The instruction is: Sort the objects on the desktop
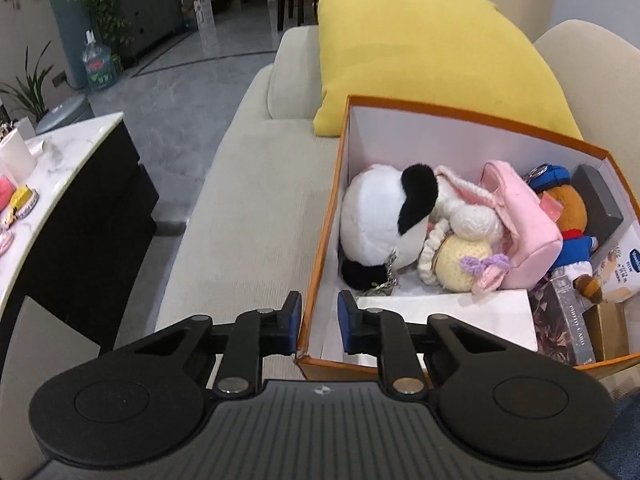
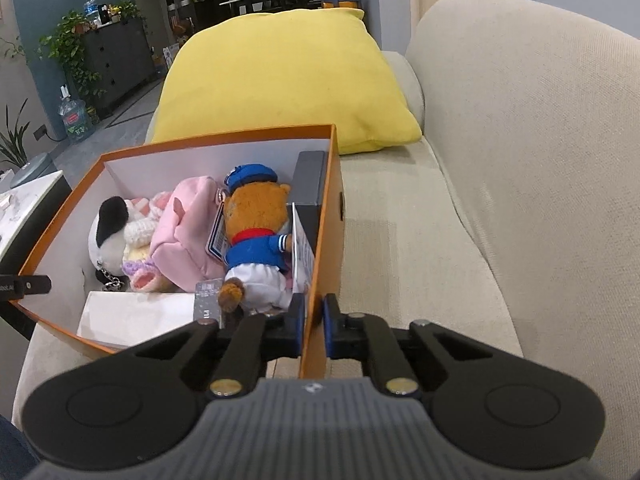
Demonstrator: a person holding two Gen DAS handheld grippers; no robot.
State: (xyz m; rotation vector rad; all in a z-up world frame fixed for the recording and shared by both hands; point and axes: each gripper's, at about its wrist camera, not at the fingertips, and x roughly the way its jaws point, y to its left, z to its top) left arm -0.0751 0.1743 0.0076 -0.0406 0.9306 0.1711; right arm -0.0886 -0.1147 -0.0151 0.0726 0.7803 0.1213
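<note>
An orange box (image 1: 324, 216) with a white inside sits on a beige sofa. It holds a black-and-white plush dog (image 1: 384, 220), a pink pouch (image 1: 524, 224), a knitted doll (image 1: 460, 260) and a bear in a blue uniform (image 2: 256, 236). My left gripper (image 1: 319, 316) straddles the box's left wall near the front corner, jaws a little apart around it. My right gripper (image 2: 315, 326) is shut on the box's right wall (image 2: 328, 240), one finger inside and one outside.
A yellow cushion (image 1: 420, 52) lies behind the box against the sofa back (image 2: 540, 140). A marble-topped table (image 1: 52, 184) with small items stands left of the sofa. Dark boxes (image 1: 596, 200) and a white carton (image 1: 624, 264) fill the box's right side.
</note>
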